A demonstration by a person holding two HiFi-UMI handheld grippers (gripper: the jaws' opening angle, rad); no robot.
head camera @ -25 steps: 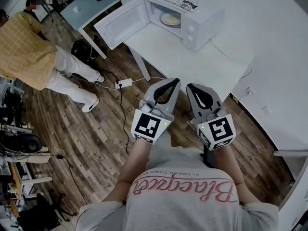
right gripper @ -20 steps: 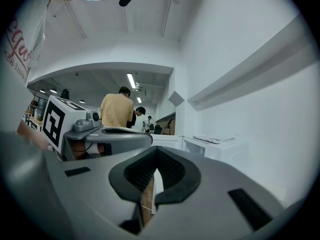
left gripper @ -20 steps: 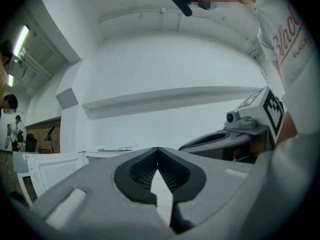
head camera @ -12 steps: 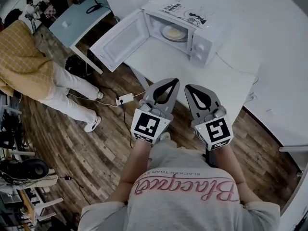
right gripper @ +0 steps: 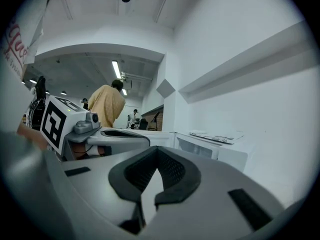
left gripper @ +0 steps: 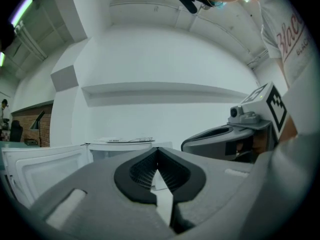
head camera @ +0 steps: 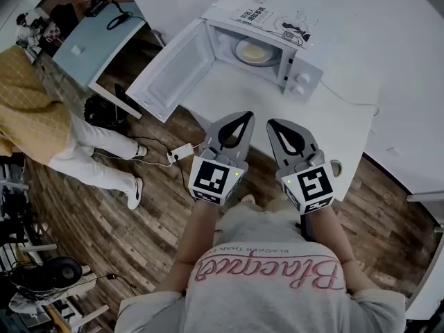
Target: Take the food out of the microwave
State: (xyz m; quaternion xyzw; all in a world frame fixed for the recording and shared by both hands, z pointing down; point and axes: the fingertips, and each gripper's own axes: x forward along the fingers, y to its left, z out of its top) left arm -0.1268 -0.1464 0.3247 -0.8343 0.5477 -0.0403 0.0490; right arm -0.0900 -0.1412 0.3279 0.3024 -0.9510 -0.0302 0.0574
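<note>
- Left hand-held gripper [head camera: 239, 117] and right hand-held gripper [head camera: 278, 125], both closed and empty, point side by side toward the microwave [head camera: 291, 61].
- Its door [head camera: 170, 71] stands open, exposing the plate of food [head camera: 253, 50].

White microwave [head camera: 297, 71] on a white desk [head camera: 326, 127], its door [head camera: 166, 71] swung wide open to the left, round pale yellow food [head camera: 253, 50] lying flat inside

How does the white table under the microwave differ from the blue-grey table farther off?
The white table bears the open microwave; the blue-grey table bears a dark cable and a small white item. The white table lies directly ahead of you; the blue-grey table stands farther left, near a person in yellow. Both have flat, straight-edged tops.
</note>
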